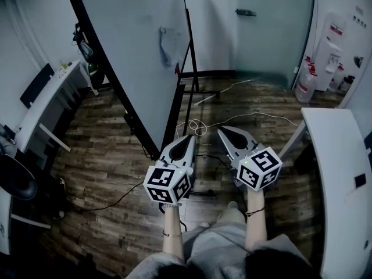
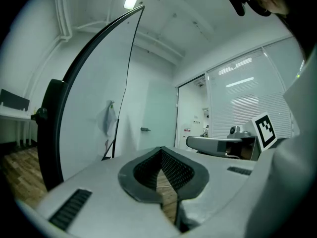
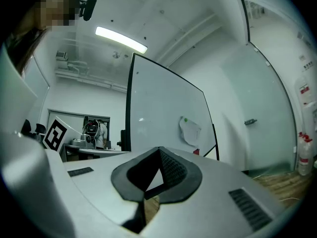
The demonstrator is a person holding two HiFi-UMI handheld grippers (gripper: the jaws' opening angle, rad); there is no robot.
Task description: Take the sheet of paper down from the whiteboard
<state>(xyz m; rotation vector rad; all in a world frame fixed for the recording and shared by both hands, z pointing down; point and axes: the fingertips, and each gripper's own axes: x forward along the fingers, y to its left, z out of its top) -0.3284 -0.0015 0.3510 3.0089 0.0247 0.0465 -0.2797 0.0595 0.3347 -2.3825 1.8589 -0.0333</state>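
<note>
White crumpled paper sheet (image 3: 189, 131), well ahead of both closed, empty jaws, looks light, limp, tearable; pinch its lower edge.

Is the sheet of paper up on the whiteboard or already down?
Up. The sheet of paper hangs on the whiteboard, with a green dot at its top corner.

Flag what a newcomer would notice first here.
The big whiteboard dominates the head view's upper left, with a curled sheet of paper stuck near its right edge. Below it, the left hand-held gripper and right hand-held gripper sit side by side, both shut and empty, well apart from the board.
</note>
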